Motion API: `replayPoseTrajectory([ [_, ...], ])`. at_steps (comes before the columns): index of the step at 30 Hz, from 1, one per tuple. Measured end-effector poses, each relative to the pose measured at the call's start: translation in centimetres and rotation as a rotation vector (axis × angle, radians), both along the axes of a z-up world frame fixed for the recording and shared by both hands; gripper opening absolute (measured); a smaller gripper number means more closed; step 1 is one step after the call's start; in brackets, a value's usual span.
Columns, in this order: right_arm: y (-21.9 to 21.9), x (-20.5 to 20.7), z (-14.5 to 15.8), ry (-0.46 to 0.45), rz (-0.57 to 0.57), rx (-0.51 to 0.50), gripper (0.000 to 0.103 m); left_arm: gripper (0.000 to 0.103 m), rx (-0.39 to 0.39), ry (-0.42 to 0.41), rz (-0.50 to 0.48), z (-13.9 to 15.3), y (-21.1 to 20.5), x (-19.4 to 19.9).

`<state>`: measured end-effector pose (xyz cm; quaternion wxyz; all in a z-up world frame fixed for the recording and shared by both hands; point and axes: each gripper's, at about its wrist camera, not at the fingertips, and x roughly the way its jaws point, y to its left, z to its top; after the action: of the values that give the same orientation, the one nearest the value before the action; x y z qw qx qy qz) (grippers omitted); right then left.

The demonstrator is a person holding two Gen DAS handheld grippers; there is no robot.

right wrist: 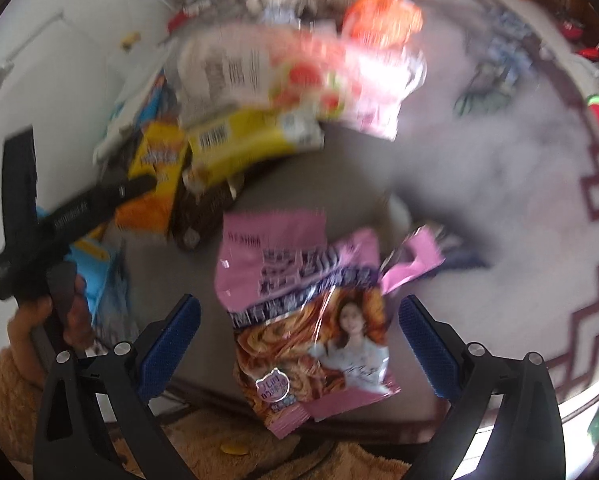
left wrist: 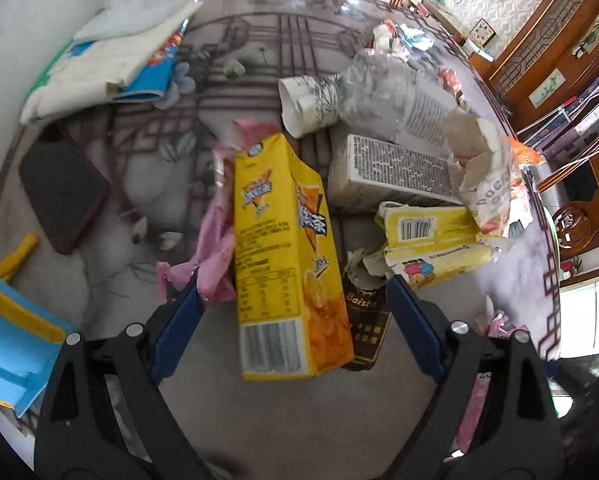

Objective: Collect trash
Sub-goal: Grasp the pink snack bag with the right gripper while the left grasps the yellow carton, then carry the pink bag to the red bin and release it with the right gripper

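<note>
Trash lies heaped on a patterned grey tabletop (left wrist: 259, 420). Left gripper (left wrist: 295, 292) has its blue-padded fingers (left wrist: 179, 320) spread wide, gripping nothing, either side of a tall yellow tea carton (left wrist: 283, 256) lying flat; pads clear of it. A crumpled pink plastic wrapper (left wrist: 215, 248) is partly hidden under the carton's left edge, and a dark brown packet (left wrist: 365, 324) shows only a strip on its right. Right gripper (right wrist: 299, 320) is likewise released, fingers (right wrist: 423, 344) apart around a pink snack bag with a printed swirl pattern (right wrist: 311, 328), no contact. That view is heavily blurred; the pile behind is hard to read. A hand (right wrist: 39, 320) is cut off at the left edge.
</note>
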<state>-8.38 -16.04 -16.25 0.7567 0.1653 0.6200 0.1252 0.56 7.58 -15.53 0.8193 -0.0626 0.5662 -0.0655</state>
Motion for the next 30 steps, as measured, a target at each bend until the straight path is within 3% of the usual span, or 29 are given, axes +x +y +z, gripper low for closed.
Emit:
replayPoseTrajectory([
  [1, 0.0, -0.1, -0.5, 0.018, 0.003, 0.003, 0.095, 0.086, 0.000, 0.003, -0.001, -0.2, -0.1, 0.1],
  [3, 0.1, -0.2, -1.4, 0.056, 0.004, 0.012, 0.090, 0.063, -0.005, 0.016, -0.002, -0.6, -0.1, 0.0],
  [4, 0.0, -0.2, -1.6, 0.060, 0.000, 0.025, 0.073, 0.055, -0.012, 0.021, -0.001, -0.8, -0.2, 0.0],
  [5, -0.1, -0.2, -1.6, 0.060, -0.004, 0.044, 0.063, 0.038, -0.022, 0.026, 0.001, -0.9, -0.1, 0.0],
  [6, -0.5, -0.1, -1.2, 0.046, -0.011, 0.049, 0.057, 0.036, -0.036, 0.029, 0.004, -0.9, 0.1, -0.1],
  [7, -0.8, -0.1, -0.7, 0.022, -0.013, 0.044, 0.041, 0.036, -0.040, 0.022, 0.009, -0.9, 0.2, -0.1],
  [11, -1.6, 0.7, 1.6, -0.088, -0.025, 0.014, 0.038, 0.035, -0.024, -0.059, 0.040, 0.9, 0.6, -0.7],
  [15, -3.3, 1.4, 4.3, -0.198, -0.049, 0.006, 0.038, 0.035, 0.015, -0.198, 0.060, 4.6, 0.1, -1.8],
  [22, -8.4, 2.8, 7.0, -0.307, -0.147, 0.039, 0.038, 0.035, 0.028, -0.407, 0.074, 10.5, -3.6, -2.5],
  [27, -14.4, 3.5, 8.3, -0.354, -0.211, 0.026, 0.038, 0.035, -0.046, -0.442, -0.025, 12.3, -10.5, -2.0],
  [30, -19.3, 3.5, 8.4, -0.346, -0.258, 0.017, 0.038, 0.035, -0.129, -0.396, -0.105, 11.7, -16.5, -1.3],
])
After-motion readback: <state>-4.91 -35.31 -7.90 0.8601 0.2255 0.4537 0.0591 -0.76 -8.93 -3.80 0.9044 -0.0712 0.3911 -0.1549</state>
